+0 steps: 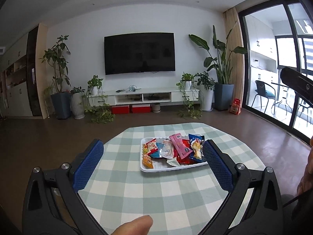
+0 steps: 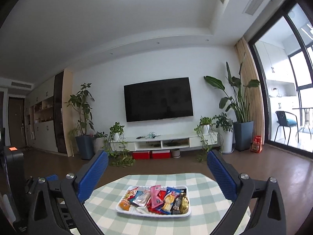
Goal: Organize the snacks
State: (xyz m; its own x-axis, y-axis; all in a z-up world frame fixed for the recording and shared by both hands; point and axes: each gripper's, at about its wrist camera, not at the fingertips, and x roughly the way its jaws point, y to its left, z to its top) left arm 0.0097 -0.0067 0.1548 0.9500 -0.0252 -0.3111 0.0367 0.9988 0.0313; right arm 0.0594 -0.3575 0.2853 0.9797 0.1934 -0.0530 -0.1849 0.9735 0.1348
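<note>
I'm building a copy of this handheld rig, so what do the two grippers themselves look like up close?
Both match. The left gripper and right gripper each have two black plastic arms with triangular cut-outs, joined by round silver bolt heads, ending in flat blue fingers with a fine diamond-grid texture. No cables or sleeves show; a bare fingertip shows at the left view's bottom edge.

A white rectangular tray (image 2: 186, 213) sits on the green-and-white checked tablecloth (image 2: 205, 184), filled with wrapped snacks (image 2: 156, 198) lying flat and overlapping. A pink packet (image 2: 155, 195) lies across the middle, an orange packet (image 2: 124, 204) at the left end, a gold-wrapped piece (image 2: 184, 203) at the right
</note>
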